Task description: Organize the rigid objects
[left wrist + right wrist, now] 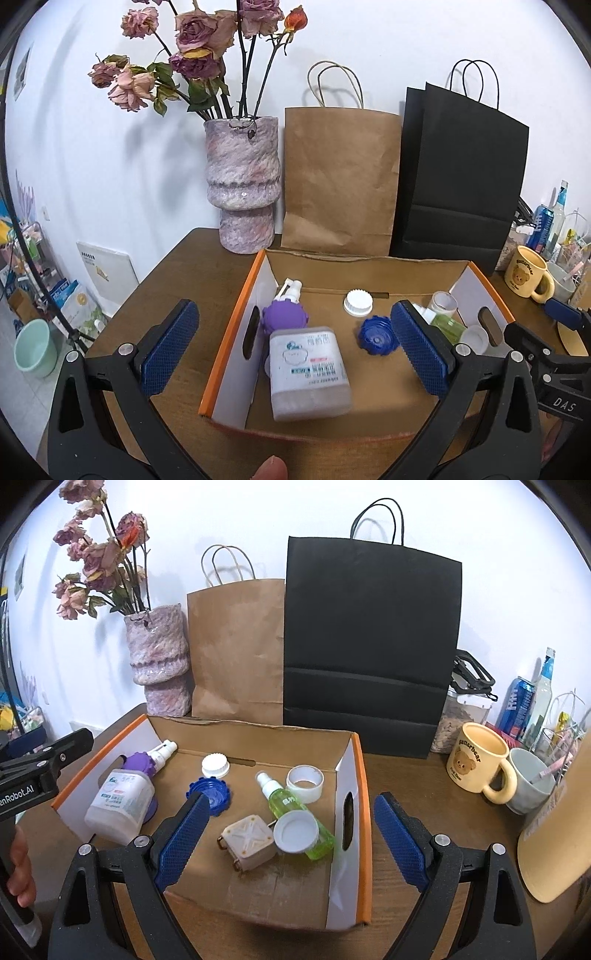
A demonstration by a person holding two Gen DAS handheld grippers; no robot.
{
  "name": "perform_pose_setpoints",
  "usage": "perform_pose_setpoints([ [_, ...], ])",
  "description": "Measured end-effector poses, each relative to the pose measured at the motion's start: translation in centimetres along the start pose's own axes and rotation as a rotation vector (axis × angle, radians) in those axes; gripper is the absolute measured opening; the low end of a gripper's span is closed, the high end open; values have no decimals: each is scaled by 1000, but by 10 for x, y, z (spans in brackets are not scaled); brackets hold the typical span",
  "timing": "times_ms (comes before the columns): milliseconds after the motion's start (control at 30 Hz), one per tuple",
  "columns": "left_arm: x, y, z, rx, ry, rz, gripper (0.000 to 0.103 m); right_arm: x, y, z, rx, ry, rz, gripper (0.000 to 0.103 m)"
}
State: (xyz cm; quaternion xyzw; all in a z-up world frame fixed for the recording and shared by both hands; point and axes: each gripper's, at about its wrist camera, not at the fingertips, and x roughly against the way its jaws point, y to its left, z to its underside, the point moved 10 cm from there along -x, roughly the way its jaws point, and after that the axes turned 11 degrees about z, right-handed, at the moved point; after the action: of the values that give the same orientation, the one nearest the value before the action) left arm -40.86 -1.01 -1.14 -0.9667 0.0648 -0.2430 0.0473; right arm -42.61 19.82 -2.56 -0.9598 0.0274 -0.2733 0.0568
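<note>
Both hand-held grippers, left [295,354] & right [291,843], spread wide, empty, above cardboard box [354,775] on surface [424,775]. Inside: white bottle [118,806] at 9 o'clock, green spray bottle [295,808] at 3.

Bottles [119,806] & caps [209,796] in box [255,727], bags [369,642] behind, mug [476,762] right

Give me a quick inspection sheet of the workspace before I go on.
Surface: brown wooden table.
Job's things: open cardboard box holds white bottle lying down, green spray bottle, blue cap, white ribbed cap, square beige piece.
Clutter: bear mug, grey mug.
Grippers: left gripper and right gripper open, empty.
Cables: nothing seen.
Surroundings: vase, brown bag, black bag, white wall.
</note>
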Motion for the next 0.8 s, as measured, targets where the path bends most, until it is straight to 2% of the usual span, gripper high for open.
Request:
perform_pose_setpoints([
  [500, 46, -3, 30, -7, 28, 14, 103, 55, 3, 26, -9, -5, -18, 94],
  [800, 86, -10, 58, -26, 52, 36, 103, 97, -2, 53, -17, -3, -16, 94],
])
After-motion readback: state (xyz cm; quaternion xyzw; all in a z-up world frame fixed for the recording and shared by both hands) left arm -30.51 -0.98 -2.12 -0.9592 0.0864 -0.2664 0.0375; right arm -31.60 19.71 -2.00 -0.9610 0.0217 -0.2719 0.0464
